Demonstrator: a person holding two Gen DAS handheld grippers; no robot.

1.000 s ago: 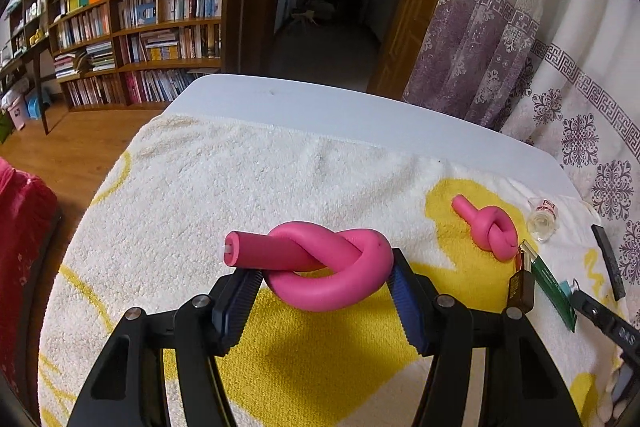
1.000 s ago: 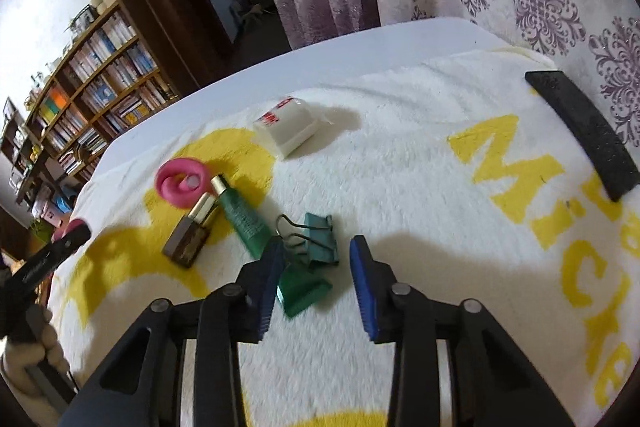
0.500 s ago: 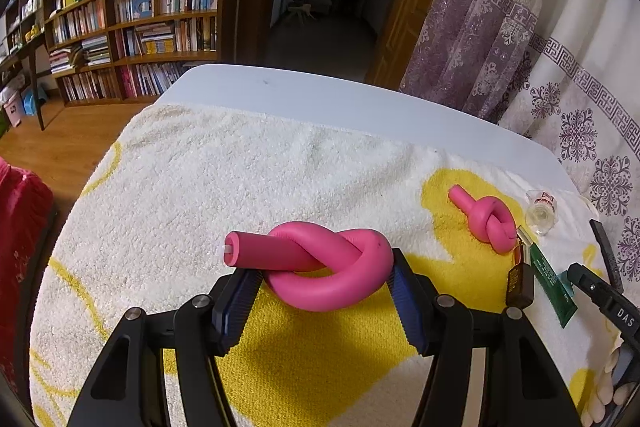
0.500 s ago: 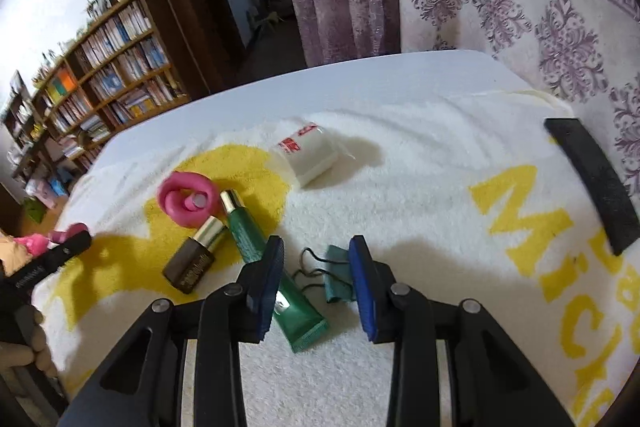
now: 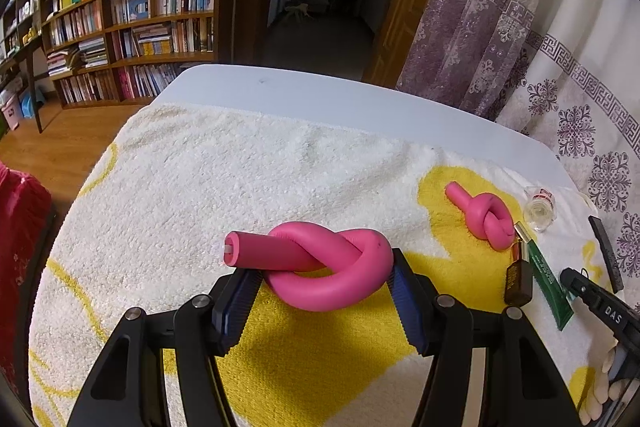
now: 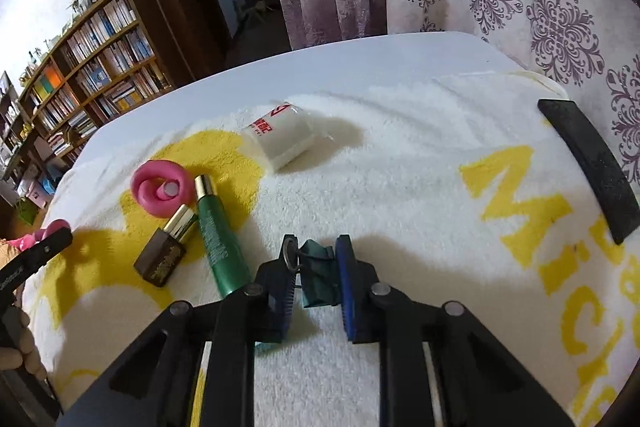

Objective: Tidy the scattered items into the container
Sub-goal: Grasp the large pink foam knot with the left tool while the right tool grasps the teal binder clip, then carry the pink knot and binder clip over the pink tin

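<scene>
My left gripper [image 5: 322, 279] is shut on a pink knotted foam tube [image 5: 280, 247] and holds it just above the yellow-and-white towel [image 5: 240, 167]. In the right wrist view, my right gripper [image 6: 316, 255] has its jaws closing on a green binder clip [image 6: 318, 275], with the pads pressing its sides. Left of the clip lie a green tube [image 6: 216, 239], a brown-and-gold lipstick [image 6: 166, 247] and a second pink knot [image 6: 156, 191]. A white packet with red print [image 6: 284, 139] lies farther back.
A black curved strip [image 6: 588, 163] rests on the towel's right edge. A red object [image 5: 20, 267] stands beyond the towel's left side. The white table [image 5: 320, 99] ends just past the towel; bookshelves and curtains stand behind.
My right gripper has come forward over the green binder clip and its jaws have narrowed onto it. The left gripper holds the pink knot as before.
</scene>
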